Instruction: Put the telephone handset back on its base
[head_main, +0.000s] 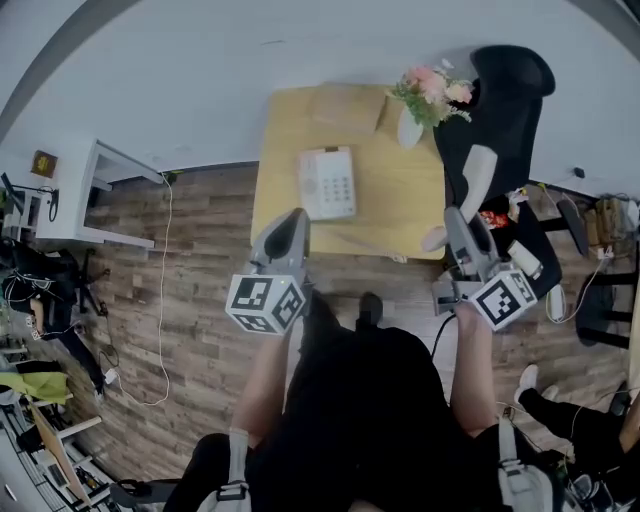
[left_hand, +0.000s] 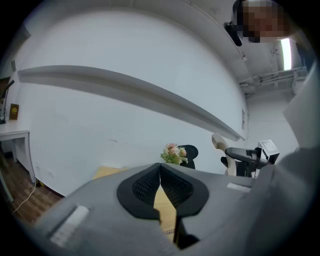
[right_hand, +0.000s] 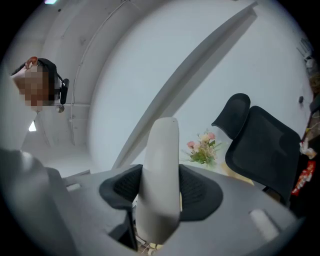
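Note:
The white telephone base (head_main: 327, 183) with its keypad lies on the light wooden table (head_main: 400, 200), near the table's middle. My right gripper (head_main: 466, 232) is shut on the white handset (head_main: 479, 172), which hangs over the table's right edge, apart from the base. In the right gripper view the handset (right_hand: 161, 165) stands upright between the dark pads (right_hand: 200, 187). My left gripper (head_main: 293, 222) hovers at the table's front edge, just below the base. Its jaws (left_hand: 160, 172) are shut with nothing between them.
A vase of pink flowers (head_main: 432, 92) stands at the table's far right corner, beside a black office chair (head_main: 505, 95). A tan pad (head_main: 345, 105) lies at the table's back. A white desk (head_main: 90, 195) and a cable (head_main: 165, 300) are on the left.

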